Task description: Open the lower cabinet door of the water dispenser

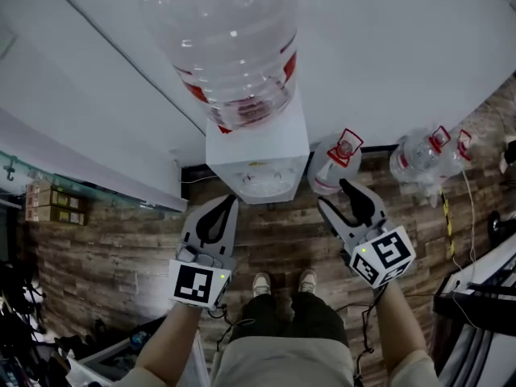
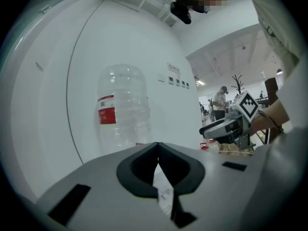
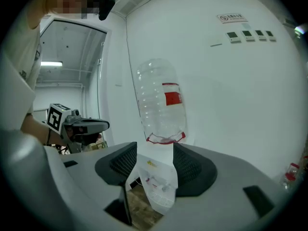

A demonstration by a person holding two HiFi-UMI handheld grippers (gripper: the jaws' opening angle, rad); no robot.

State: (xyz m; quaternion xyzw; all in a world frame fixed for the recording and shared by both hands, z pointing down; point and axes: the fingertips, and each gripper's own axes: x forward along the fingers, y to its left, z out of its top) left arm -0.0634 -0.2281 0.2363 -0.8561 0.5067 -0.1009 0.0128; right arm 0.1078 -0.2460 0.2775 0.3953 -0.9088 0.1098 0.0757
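The water dispenser (image 1: 256,164) is standing against the white wall (image 1: 403,39), straight ahead of the person, with 1 big clear bottle (image 1: 230,47) sitting upside down on top of it. From the head view only its top and tap ledge are showing; the lower cabinet door is facing away from that camera and cannot be made out.

The left gripper (image 1: 222,208) is hovering just in front of the dispenser's left side, apart from it. In the left gripper view its jaws are lying closed, tips meeting, with nothing between them (image 2: 158,158), and the bottle (image 2: 122,109) is rising beyond them.

The right gripper (image 1: 336,196) is hovering near the dispenser's right front corner, also not touching it. In the right gripper view its jaws are standing apart and empty (image 3: 155,162); the dispenser's white front (image 3: 156,182) is showing through the gap, well beyond the pads, with the bottle (image 3: 161,100) above it. The lower part of the cabinet is hiding behind the jaws there.

2 spare bottles (image 1: 337,164) (image 1: 423,158) are sitting on the wood floor (image 1: 121,248) to the dispenser's right. The person's shoes (image 1: 282,282) are showing between the 2 grippers.
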